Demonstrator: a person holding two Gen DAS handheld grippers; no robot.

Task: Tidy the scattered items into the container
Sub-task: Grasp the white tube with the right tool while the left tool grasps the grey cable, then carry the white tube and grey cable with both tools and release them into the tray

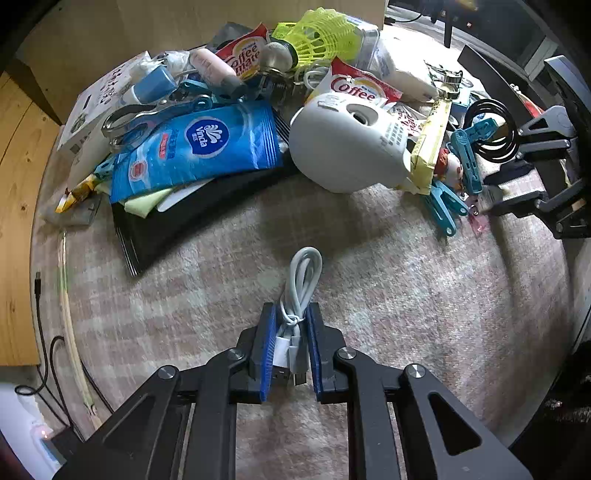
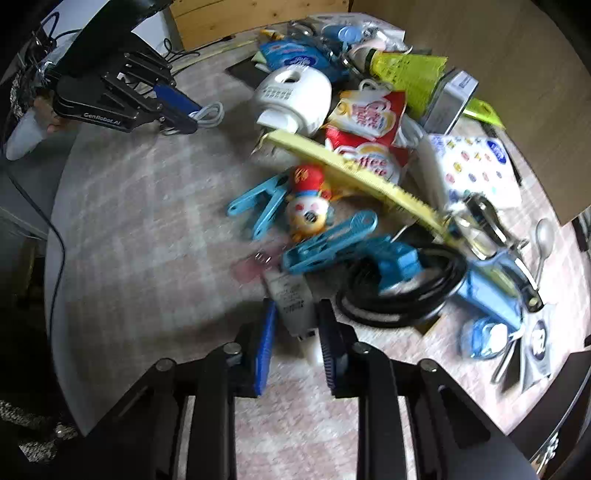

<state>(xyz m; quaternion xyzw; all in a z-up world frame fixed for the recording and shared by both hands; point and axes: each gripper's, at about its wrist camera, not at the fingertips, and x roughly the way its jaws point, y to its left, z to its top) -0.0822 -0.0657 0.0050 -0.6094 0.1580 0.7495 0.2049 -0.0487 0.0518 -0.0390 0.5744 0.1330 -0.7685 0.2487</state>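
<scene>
My left gripper [image 1: 291,317] points down at the plaid cloth, its blue pads [image 1: 269,339] shut on a coiled white USB cable [image 1: 304,269] whose loop sticks out ahead. The right wrist view shows the same gripper [image 2: 192,110] at upper left with the cable [image 2: 212,112] in it. My right gripper [image 2: 297,317] has its pads against both sides of a small white labelled tube [image 2: 293,302] at the near edge of the pile; that view is blurred. Seen from the left wrist, the right gripper [image 1: 487,192] is at the far right.
A heap lies across the round table: white dome device [image 1: 343,144], blue Vinda pack [image 1: 199,147], Coffee-mate sachets [image 2: 365,122], yellow shuttlecock [image 1: 325,33], clown toy [image 2: 308,206], blue pegs [image 2: 328,240], black coiled cable [image 2: 399,295], yellow comb [image 2: 369,181]. A cardboard wall [image 2: 517,74] stands behind.
</scene>
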